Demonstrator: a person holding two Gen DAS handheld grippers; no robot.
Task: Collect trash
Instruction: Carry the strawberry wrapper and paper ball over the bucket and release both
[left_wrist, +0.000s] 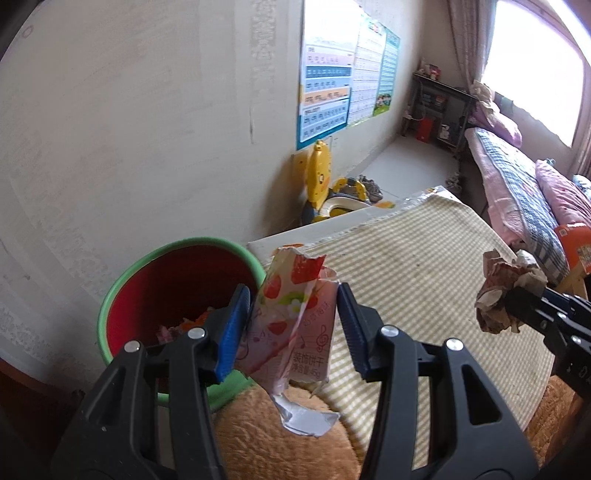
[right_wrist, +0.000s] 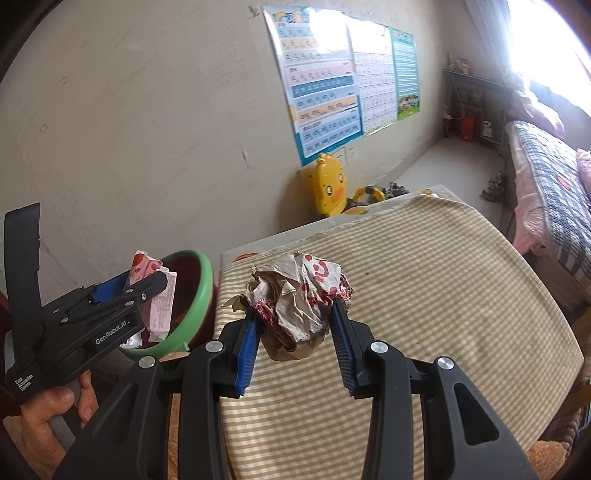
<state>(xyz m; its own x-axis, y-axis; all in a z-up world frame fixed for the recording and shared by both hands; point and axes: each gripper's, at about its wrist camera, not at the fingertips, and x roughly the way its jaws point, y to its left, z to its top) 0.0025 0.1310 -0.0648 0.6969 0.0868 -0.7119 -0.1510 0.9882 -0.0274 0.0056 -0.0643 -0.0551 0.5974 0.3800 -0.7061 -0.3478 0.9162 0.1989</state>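
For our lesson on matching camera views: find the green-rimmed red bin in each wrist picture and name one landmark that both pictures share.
Left wrist view: the bin sits lower left, partly behind the left gripper holding the strawberry snack box.
Right wrist view: the bin is left of centre, beside the striped cloth.
Shared landmark: the yellow duck toy against the wall.

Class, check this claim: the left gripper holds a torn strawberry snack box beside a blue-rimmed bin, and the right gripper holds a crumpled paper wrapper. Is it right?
Not quite. The bin has a green rim, not blue, as the left wrist view shows. The left gripper does hold the strawberry snack box, and the right gripper the crumpled paper wrapper.
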